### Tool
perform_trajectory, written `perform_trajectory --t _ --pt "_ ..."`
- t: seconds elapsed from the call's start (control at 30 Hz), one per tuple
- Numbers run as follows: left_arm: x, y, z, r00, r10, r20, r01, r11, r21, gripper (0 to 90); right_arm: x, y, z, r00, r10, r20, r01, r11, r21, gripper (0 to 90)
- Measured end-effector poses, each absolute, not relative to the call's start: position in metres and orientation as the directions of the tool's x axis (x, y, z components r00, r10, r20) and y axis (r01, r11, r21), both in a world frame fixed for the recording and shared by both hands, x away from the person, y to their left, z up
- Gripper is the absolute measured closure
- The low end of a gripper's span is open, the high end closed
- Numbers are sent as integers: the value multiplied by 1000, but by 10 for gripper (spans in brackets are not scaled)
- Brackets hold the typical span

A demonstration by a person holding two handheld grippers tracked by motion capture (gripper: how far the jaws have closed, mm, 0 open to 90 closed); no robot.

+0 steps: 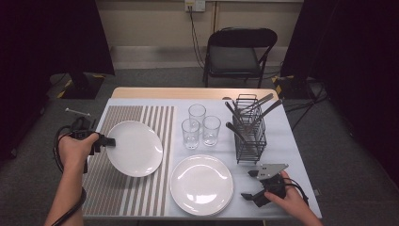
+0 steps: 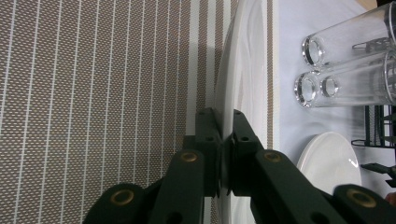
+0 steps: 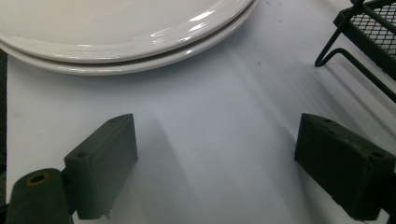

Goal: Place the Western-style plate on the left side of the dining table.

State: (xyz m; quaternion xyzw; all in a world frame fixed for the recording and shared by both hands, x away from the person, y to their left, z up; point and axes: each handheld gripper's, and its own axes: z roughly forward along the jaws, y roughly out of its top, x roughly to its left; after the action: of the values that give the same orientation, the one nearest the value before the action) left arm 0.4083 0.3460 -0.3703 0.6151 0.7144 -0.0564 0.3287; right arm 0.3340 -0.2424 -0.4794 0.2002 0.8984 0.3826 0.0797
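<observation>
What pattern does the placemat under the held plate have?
Brown-beige weave with white stripes, on the placemat; clearest in the left gripper view.

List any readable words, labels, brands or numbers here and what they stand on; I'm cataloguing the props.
None: no readable text in any view. The held plate, the stacked plates, the three glasses, the striped placemat and the wire cutlery caddy carry no visible print.

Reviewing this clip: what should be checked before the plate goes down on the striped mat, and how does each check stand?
1. Left claw clamped on the plate rim: ok.
2. Plate over the striped mat: ok.
3. Plate apart from the glasses: ok.
4. Plate apart from the stacked plates: ok.
5. Right claw open, holding nothing, beside the rack: ok.
6. Plate resting on the mat or lifted: cannot tell.
</observation>
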Motion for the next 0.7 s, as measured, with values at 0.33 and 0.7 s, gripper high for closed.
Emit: perform_trajectory --t 0.33,0.7 --pt "410 348 -374 -26 850 -527 921 225 318 863 334 -242 -479 -907 421 10 299 627 719 121" --pt "413 349 -376 -37 848 -529 916 239 320 862 334 -242 -479 -907 421 10 299 627 720 121"
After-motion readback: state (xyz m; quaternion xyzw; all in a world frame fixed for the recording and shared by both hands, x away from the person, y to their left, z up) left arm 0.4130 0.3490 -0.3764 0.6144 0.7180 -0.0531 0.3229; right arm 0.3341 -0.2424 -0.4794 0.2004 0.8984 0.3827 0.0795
